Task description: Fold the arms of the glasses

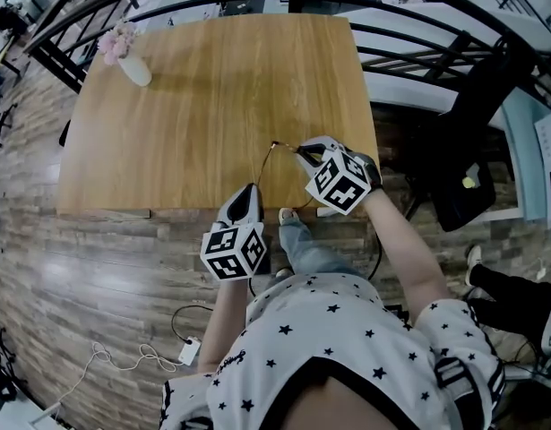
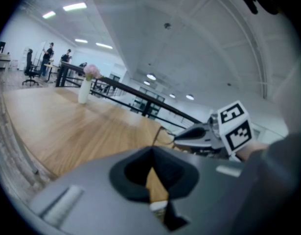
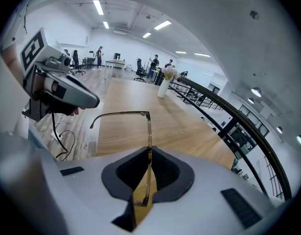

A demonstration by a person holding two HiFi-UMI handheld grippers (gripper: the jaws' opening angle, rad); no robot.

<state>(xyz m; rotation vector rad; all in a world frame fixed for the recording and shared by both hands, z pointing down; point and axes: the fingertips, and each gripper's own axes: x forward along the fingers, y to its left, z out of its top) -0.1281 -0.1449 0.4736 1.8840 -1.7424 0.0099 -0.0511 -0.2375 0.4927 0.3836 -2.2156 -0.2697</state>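
Note:
The thin brown-framed glasses (image 1: 265,163) hang above the near right part of the wooden table (image 1: 203,97). My right gripper (image 1: 302,151) is shut on their front frame. In the right gripper view the glasses (image 3: 149,131) stand edge-on between the jaws (image 3: 149,155), and one arm (image 3: 118,114) sticks out unfolded to the left. My left gripper (image 1: 250,190) is just left of the glasses over the table's front edge, shut with nothing in it (image 2: 151,154). From the left gripper view the right gripper (image 2: 182,135) shows ahead with the glasses (image 2: 157,133) at its tip.
A white vase with pink flowers (image 1: 127,56) stands at the table's far left corner. Black railings (image 1: 418,43) run behind and to the right of the table. A black chair (image 1: 472,141) stands at the right, and cables (image 1: 141,356) lie on the wooden floor.

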